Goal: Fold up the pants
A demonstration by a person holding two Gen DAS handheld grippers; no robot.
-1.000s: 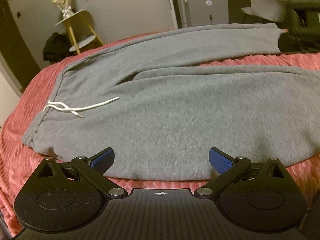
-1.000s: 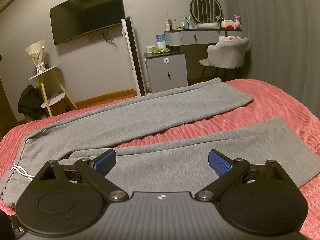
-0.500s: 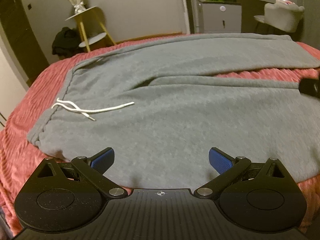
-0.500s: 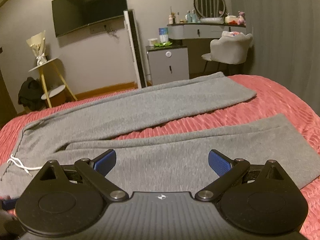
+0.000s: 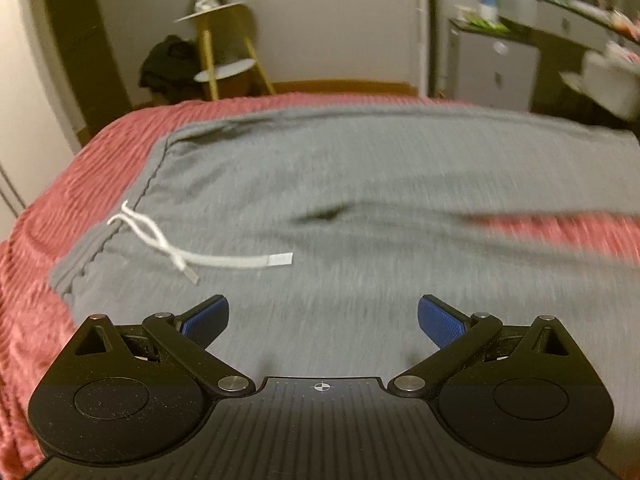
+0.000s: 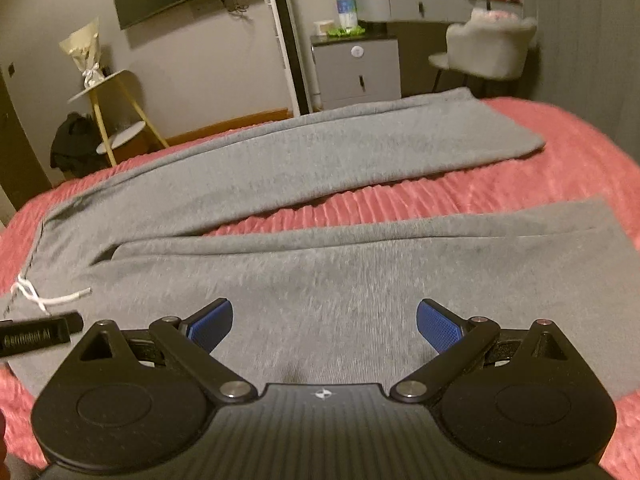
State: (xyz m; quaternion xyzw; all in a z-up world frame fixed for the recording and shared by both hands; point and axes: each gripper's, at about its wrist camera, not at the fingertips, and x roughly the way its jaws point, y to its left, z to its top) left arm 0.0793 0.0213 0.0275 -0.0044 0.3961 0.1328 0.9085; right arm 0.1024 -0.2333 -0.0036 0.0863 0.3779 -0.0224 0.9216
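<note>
Hovering spread and empty over near grey sweatpants (image 6: pixel 320 184) leg: right gripper (image 6: pixel 324 322). Left gripper (image 5: pixel 323 322), likewise spread, near drawstring (image 5: pixel 224 258), poised for gripping near edge.

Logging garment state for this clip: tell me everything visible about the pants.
The pants are grey, soft knit or fleece by the look, spread flat on the pink ribbed bedspread. The legs run rightward, parted in a narrow V with bedspread showing between. The gathered waistband lies at the left, with a white drawstring trailing loose over the front. Nothing is folded yet. Both grippers, left and right, are open above the near leg, gripping nothing.
</note>
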